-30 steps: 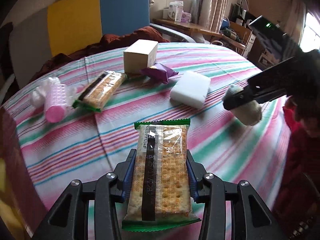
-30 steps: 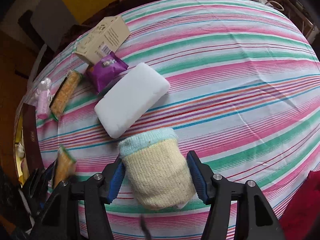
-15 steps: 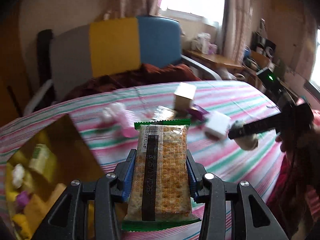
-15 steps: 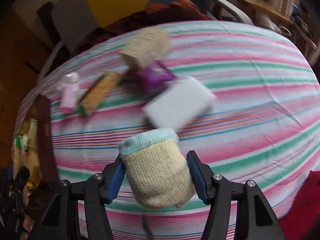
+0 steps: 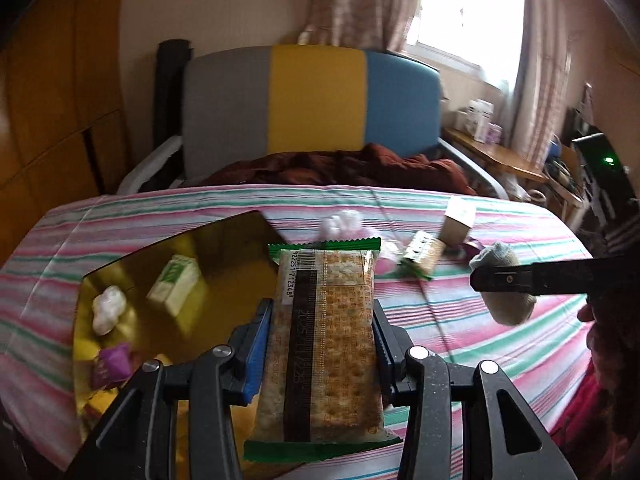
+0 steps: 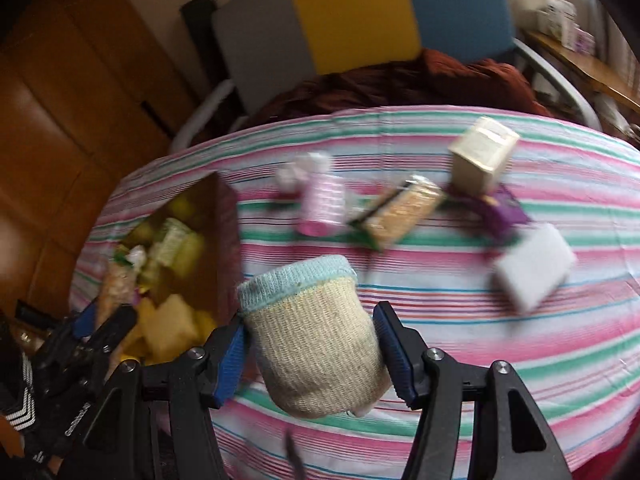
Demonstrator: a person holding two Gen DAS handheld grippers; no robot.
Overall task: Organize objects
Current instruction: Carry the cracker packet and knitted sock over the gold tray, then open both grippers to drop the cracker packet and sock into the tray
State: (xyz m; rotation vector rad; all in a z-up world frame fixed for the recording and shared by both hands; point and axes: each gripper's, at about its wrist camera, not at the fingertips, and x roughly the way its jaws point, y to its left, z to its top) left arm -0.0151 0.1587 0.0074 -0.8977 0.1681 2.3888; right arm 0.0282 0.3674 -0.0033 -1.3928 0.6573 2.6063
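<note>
My left gripper (image 5: 322, 334) is shut on a cracker packet (image 5: 324, 340) with green ends, held in the air beside the gold-lined box (image 5: 132, 280). My right gripper (image 6: 312, 338) is shut on a rolled cream sock (image 6: 316, 340) with a pale blue cuff, held above the striped tablecloth (image 6: 520, 360). The sock also shows in the left wrist view (image 5: 504, 280), right of the packet. The left gripper and its packet show in the right wrist view (image 6: 108, 312), over the box (image 6: 216, 248).
In the box lie a green-white carton (image 5: 174, 284), a white bundle (image 5: 106, 308) and a purple packet (image 5: 110, 366). On the cloth sit a pink bottle (image 6: 322, 204), another cracker packet (image 6: 400, 210), a beige carton (image 6: 482, 156), a purple packet (image 6: 502, 212) and a white block (image 6: 532, 266). A chair (image 5: 316, 100) stands behind.
Both grippers have swung left toward the box with their loads still held. The box has come into view and the loose items now sit farther right.
</note>
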